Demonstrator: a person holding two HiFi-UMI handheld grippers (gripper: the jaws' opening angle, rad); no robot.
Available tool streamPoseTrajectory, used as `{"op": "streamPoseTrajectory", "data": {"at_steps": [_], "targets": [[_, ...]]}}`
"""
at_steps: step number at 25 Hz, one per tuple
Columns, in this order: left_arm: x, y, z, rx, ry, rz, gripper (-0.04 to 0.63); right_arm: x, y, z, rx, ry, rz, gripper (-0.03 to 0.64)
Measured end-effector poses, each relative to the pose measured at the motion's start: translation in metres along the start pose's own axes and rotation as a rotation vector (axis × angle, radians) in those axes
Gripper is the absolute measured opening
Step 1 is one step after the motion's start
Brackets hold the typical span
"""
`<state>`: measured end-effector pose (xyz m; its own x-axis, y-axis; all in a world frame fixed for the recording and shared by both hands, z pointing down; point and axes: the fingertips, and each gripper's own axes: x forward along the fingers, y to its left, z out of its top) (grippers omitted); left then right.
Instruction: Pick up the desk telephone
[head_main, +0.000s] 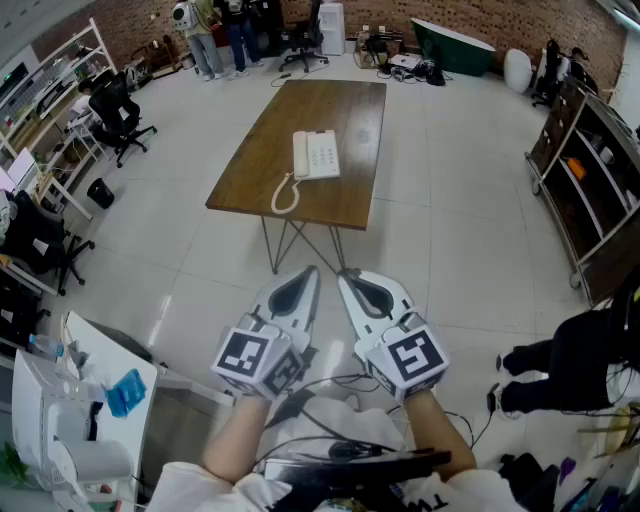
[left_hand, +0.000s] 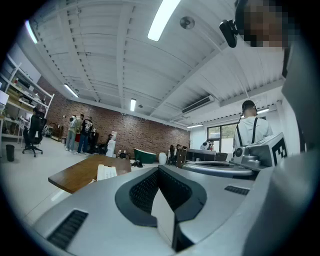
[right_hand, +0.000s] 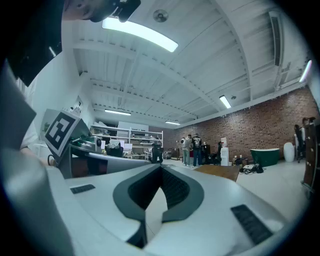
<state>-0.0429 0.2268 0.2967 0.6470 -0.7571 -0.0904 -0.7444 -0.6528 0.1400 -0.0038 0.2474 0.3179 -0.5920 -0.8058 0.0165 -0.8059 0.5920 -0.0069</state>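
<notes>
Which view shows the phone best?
Head view: the phone lies on the wooden table, seen whole from above with its coiled cord. Left gripper view catches it small and edge-on, low at left. Right gripper view shows only a table corner, no phone.

The right claw points level across a large room, its two grey jaws pressed together with nothing between them. Beyond the tips lies a wooden surface. Farther off, people stand before a brick wall. A green tub sits at right.
</notes>
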Motion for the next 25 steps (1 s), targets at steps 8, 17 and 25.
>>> {"op": "streamPoseTrajectory", "data": {"at_steps": [8,17,25], "targets": [[0.01,-0.006,-0.014,-0.02,0.047,0.016,0.003,-0.001,-0.017,-0.008,0.007,0.007,0.007,0.0],[0.032,0.014,-0.024,-0.038,0.049,0.028,0.003,0.022,-0.04,-0.013,0.016,0.019,0.005,0.0],[0.066,0.045,-0.026,-0.03,0.066,0.014,0.003,0.059,-0.062,-0.015,0.002,0.022,0.007,0.0]]}}
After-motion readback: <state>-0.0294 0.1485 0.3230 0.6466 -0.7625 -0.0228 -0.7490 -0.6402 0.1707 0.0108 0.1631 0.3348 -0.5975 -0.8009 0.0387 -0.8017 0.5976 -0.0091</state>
